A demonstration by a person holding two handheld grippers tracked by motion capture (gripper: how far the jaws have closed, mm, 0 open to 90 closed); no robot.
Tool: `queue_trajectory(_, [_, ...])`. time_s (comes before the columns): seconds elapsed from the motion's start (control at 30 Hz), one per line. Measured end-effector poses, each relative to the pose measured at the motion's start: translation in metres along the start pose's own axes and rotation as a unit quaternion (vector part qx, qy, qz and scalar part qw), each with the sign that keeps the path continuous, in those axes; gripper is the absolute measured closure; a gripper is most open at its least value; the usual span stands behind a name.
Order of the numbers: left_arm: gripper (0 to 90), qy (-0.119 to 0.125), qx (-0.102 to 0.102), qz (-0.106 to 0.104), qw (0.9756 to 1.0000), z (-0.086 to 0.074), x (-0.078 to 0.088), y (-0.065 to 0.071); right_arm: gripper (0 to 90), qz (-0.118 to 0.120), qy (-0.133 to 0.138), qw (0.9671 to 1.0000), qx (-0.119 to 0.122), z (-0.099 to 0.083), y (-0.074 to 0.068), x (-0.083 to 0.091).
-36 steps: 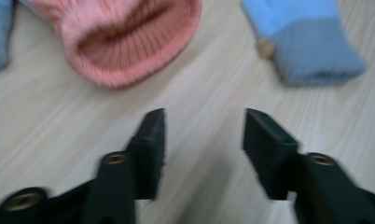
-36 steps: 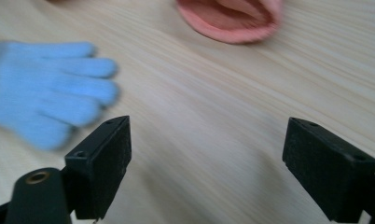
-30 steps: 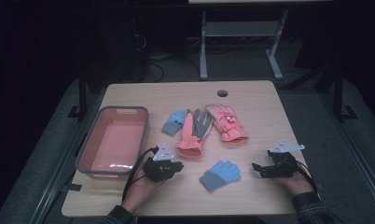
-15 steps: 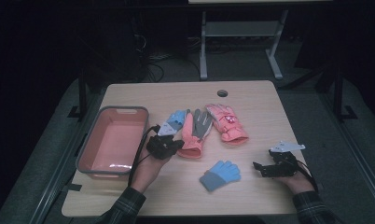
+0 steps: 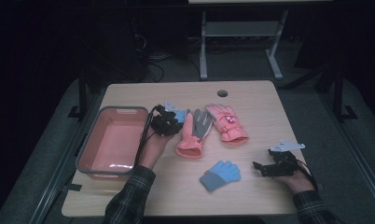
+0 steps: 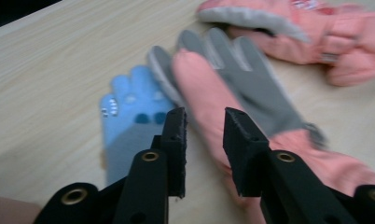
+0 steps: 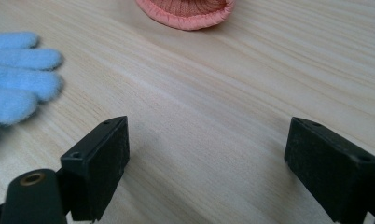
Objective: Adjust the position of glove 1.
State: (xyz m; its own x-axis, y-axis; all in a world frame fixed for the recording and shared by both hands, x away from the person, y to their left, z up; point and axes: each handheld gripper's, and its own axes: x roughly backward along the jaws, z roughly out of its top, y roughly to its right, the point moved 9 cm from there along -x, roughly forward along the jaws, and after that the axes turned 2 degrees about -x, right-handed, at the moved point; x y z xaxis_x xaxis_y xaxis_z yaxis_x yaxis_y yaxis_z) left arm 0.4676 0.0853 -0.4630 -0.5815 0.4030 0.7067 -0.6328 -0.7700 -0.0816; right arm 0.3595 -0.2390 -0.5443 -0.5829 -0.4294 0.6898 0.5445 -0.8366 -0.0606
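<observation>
Jaws opening, empty (seemingly): left gripper (image 6: pixel 204 135) reached blue glove (image 6: pixel 129 116).

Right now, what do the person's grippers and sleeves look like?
Both are black two-jaw units. The left gripper has flat rectangular pads, brass-coloured eyelets and a black cable looping off it. The right gripper carries a grey three-cornered plate on top. Both sleeves are dark plaid.

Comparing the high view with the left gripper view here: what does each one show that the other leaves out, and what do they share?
High view alone: the pink bin, the near blue glove, the right gripper and both forearms. Left gripper view alone: white dots on the far blue glove, and the left gripper with its jaws just opening, nothing between them. Shared: both pink gloves on the table.
</observation>
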Motion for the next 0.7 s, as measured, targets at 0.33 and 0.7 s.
queue_trajectory(0.33, [65.6, -0.042, 0.012, 0.034, 0.9985, 0.004, -0.035, -0.025, 13.5, 0.003, 0.002, 1.0000, -0.001, 0.000, 0.000, 0.001])
queue_trajectory(0.7, [64.1, -0.094, 0.027, 0.054, 0.9938, -0.012, -0.066, -0.038, 13.5, 0.005, 0.002, 1.0000, -0.002, 0.000, 0.000, 0.001])
